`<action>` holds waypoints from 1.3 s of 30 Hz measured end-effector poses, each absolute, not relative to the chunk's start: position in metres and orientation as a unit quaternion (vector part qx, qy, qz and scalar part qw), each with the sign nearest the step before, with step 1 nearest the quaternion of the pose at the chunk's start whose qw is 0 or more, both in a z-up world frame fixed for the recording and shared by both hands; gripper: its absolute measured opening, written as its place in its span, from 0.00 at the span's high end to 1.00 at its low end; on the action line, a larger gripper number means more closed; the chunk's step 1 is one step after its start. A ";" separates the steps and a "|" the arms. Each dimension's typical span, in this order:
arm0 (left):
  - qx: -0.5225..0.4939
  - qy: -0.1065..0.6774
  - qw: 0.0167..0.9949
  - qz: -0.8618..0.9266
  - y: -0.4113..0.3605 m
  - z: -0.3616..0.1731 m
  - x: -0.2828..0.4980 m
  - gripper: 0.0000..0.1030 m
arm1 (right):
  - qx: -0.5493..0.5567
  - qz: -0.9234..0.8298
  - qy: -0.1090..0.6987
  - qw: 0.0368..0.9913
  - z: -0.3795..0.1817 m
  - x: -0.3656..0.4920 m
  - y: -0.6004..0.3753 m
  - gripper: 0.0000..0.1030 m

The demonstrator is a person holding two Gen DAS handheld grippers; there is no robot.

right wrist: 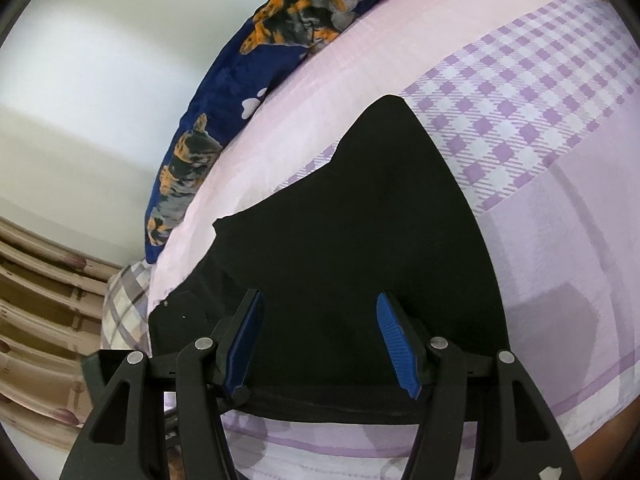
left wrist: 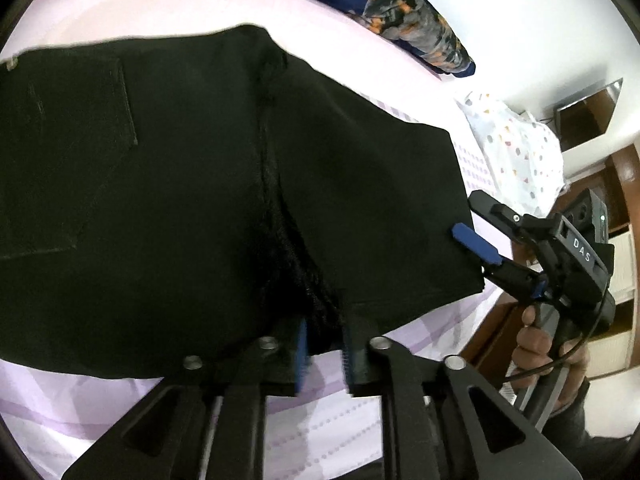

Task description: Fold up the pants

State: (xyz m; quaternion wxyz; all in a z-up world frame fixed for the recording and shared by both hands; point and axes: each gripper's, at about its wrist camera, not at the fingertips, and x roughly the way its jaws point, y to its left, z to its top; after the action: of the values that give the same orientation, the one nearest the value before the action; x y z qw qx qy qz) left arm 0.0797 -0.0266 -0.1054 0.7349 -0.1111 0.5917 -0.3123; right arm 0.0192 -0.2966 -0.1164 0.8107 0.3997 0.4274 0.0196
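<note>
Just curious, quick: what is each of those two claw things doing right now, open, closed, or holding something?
Left gripper: slightly open, black pants edge between its fingers, not pinched.
Right gripper: open wide over the pants, holding nothing.

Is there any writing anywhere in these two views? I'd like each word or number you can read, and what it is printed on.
"DAS": white letters on the black body of the right gripper, seen from the left wrist camera.
Pants: a small pale tag at the far left edge, too small to tell whether it bears any writing.
Patterned pillow: animal and paw prints only, no words.
Right wrist view: no text to read.
</note>
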 end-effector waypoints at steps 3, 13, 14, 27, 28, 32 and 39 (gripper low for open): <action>-0.071 0.566 0.766 -0.298 -0.025 -0.094 0.075 0.69 | 0.382 0.011 0.436 0.814 -0.119 0.024 -0.293 0.44; -0.044 0.508 0.819 -0.264 0.007 -0.073 0.066 0.60 | 0.340 0.042 0.459 0.820 -0.129 0.065 -0.246 0.44; -0.047 0.505 0.824 -0.254 0.013 -0.073 0.066 0.59 | 0.334 0.045 0.461 0.821 -0.129 0.072 -0.240 0.44; -0.109 0.477 0.862 -0.133 0.102 -0.080 0.072 0.54 | 0.324 0.101 0.463 0.819 -0.127 0.160 -0.178 0.40; -0.112 0.474 0.864 -0.124 0.107 -0.081 0.072 0.54 | 0.327 0.103 0.465 0.816 -0.126 0.164 -0.177 0.40; -0.115 0.460 0.875 -0.100 0.123 -0.079 0.067 0.53 | 0.368 0.143 0.450 0.801 -0.116 0.169 -0.181 0.40; -0.145 0.452 0.877 -0.069 0.152 -0.082 0.064 0.52 | 0.346 0.151 0.490 0.786 -0.134 0.145 -0.172 0.40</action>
State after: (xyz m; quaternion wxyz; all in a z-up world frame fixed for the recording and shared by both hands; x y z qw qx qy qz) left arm 0.0641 0.1520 -0.0820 0.8774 -0.1446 0.4523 -0.0690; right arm 0.1447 -0.1716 -0.1339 0.7856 0.3458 0.4903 0.1509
